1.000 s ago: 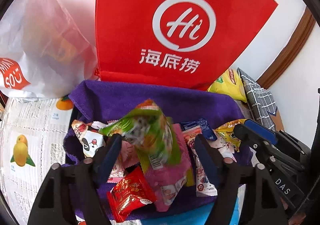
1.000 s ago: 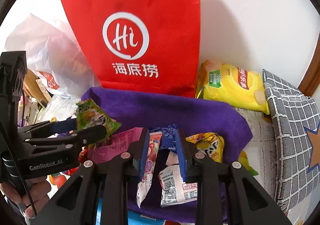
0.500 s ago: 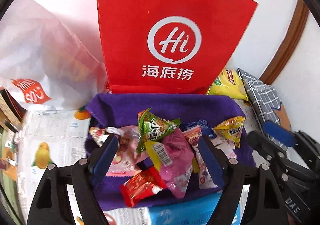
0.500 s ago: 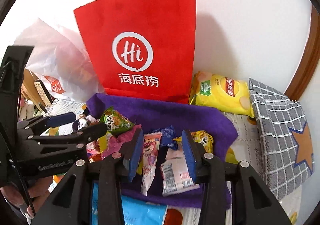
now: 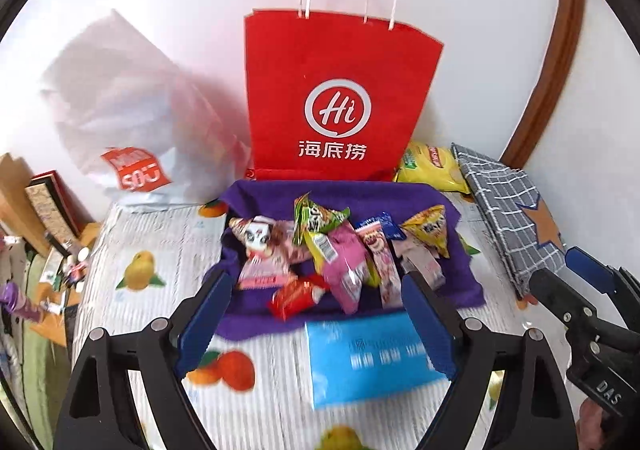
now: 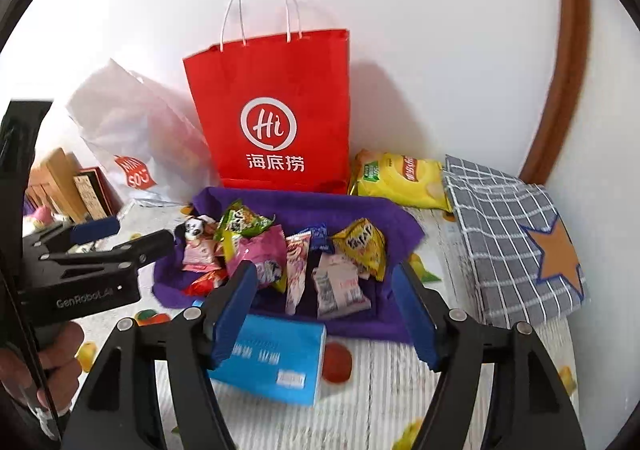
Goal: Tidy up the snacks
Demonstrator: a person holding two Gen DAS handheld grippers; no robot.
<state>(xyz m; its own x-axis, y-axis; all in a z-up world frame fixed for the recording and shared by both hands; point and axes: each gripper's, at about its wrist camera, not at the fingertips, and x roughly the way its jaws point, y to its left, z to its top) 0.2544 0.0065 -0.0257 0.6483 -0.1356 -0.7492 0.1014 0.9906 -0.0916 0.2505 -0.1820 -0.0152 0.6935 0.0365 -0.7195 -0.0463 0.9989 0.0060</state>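
Note:
Several small snack packets lie piled on a purple cloth (image 5: 264, 193) (image 6: 360, 205) on the table: a green packet (image 5: 316, 215) (image 6: 240, 221), a pink one (image 5: 346, 264), a red one (image 5: 296, 292) and a yellow one (image 5: 430, 228) (image 6: 362, 246). My left gripper (image 5: 316, 324) is open and empty, held back from the pile above the table. My right gripper (image 6: 324, 314) is open and empty, near the cloth's front edge. Each gripper also shows at the edge of the other's view, the left one (image 6: 116, 238) and the right one (image 5: 568, 270).
A red paper bag (image 5: 336, 101) (image 6: 276, 113) stands behind the cloth against the wall. A white plastic bag (image 5: 120, 121) is left of it. A yellow crisp bag (image 6: 400, 179) and a grey checked bag (image 6: 512, 230) lie right. A blue box (image 5: 372, 354) (image 6: 272, 358) lies in front.
Both grippers have pulled back and up from the pile. The left gripper let go of the green packet, which now lies on the pile. The right gripper's jaws have opened wide.

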